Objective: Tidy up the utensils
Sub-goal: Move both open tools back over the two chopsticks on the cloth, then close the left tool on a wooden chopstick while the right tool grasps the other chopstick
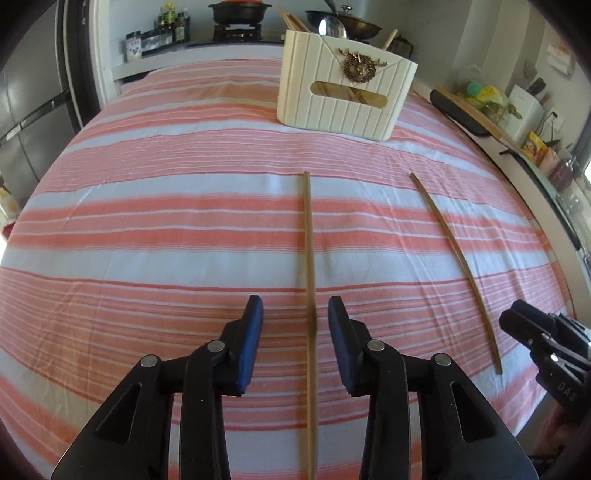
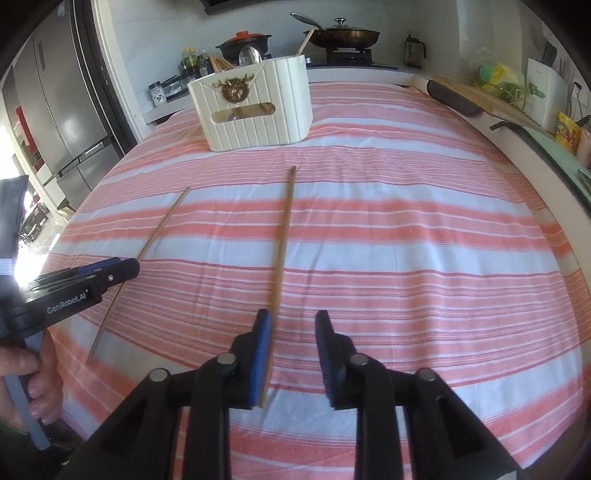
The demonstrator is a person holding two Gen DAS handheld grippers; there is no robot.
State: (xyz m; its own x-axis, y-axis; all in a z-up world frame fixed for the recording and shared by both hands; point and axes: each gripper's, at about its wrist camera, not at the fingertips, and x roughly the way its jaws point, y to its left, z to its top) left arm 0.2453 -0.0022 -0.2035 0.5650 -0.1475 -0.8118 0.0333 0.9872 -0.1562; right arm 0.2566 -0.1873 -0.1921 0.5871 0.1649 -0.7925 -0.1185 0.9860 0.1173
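Note:
Two wooden chopsticks lie apart on the striped tablecloth. My left gripper [image 1: 295, 314] is open, its fingers on either side of the left chopstick [image 1: 309, 258], which also shows in the right wrist view [image 2: 162, 225]. My right gripper [image 2: 291, 325] is open and empty, with the right chopstick [image 2: 282, 240] running just inside its left finger; this chopstick also shows in the left wrist view [image 1: 456, 254]. A cream utensil holder [image 1: 343, 99] with chopsticks and a spoon stands at the far side, also in the right wrist view [image 2: 255, 107].
The table is covered by a pink and white striped cloth [image 1: 166, 221]. Behind it is a counter with a stove, pots [image 2: 347, 35] and bottles. A fridge [image 2: 62, 99] stands at the left. A cutting board and bags lie on the counter at right [image 1: 476, 110].

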